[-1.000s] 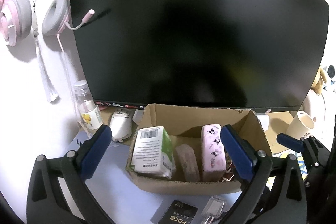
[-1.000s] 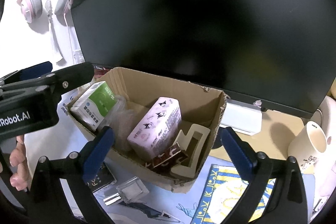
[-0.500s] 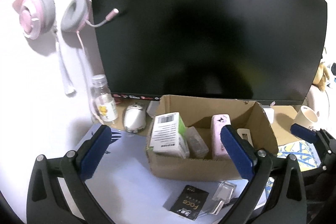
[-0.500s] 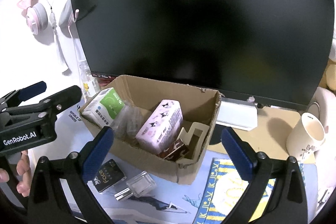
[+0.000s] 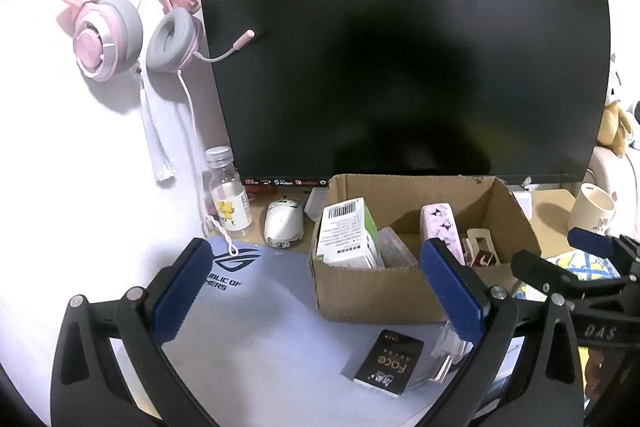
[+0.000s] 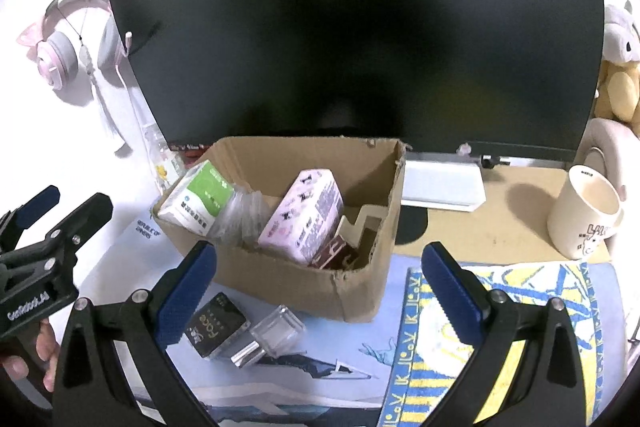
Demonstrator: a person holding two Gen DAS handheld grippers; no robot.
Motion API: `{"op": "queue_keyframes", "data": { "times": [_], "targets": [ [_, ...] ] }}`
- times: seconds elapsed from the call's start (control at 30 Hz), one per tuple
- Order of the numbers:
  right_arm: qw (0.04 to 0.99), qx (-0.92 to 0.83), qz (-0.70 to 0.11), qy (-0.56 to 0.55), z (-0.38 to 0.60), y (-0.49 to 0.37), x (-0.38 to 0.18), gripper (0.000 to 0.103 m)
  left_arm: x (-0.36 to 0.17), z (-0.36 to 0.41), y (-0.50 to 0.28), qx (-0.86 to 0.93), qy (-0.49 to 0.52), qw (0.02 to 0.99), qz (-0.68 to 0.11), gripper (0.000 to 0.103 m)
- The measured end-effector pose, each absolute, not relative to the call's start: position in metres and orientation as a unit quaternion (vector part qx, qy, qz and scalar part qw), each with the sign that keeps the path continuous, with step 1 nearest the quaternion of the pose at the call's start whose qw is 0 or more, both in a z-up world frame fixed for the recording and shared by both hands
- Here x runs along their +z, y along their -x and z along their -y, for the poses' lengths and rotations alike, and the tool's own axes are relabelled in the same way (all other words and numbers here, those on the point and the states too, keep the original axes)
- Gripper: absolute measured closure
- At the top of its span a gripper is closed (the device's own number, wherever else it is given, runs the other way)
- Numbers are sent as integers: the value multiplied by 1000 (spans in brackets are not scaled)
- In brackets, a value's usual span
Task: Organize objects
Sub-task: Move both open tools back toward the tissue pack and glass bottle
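An open cardboard box (image 5: 372,291) (image 6: 280,279) stands on the desk mat before a dark monitor. It holds a green-and-white carton (image 5: 346,231) (image 6: 198,201), a pink tissue pack (image 5: 440,223) (image 6: 304,221), a clear plastic piece and a dark red item (image 6: 334,253). A black "Face" box (image 5: 390,361) (image 6: 214,325) and a clear plastic case (image 6: 278,329) lie on the mat in front of the box. My left gripper (image 5: 316,291) is open and empty, back from the box. My right gripper (image 6: 316,291) is open and empty, above the box's front right corner.
A pink headset (image 5: 128,27) hangs on the wall at left. A small bottle (image 5: 228,199) and a white mouse (image 5: 283,223) stand left of the box. A cream mug (image 6: 584,211), a white tray (image 6: 442,185), a yellow-blue towel (image 6: 500,307) and plush toys (image 6: 618,67) are on the right.
Both grippers have drawn back and up from the box, so it looks smaller. The left one also shifted left. Both stay open and empty.
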State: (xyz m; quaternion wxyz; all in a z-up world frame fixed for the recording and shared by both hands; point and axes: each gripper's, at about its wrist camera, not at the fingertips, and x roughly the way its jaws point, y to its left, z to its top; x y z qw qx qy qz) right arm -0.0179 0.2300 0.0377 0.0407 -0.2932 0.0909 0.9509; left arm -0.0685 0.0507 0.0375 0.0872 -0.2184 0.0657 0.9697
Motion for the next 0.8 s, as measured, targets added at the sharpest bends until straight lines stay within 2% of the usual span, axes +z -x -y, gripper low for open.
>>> {"op": "queue_keyframes", "data": {
  "times": [0.8],
  "targets": [
    [58, 923, -92, 369, -225, 30, 0, 0, -34, -56, 81, 935, 322, 123, -85, 0]
  ]
}}
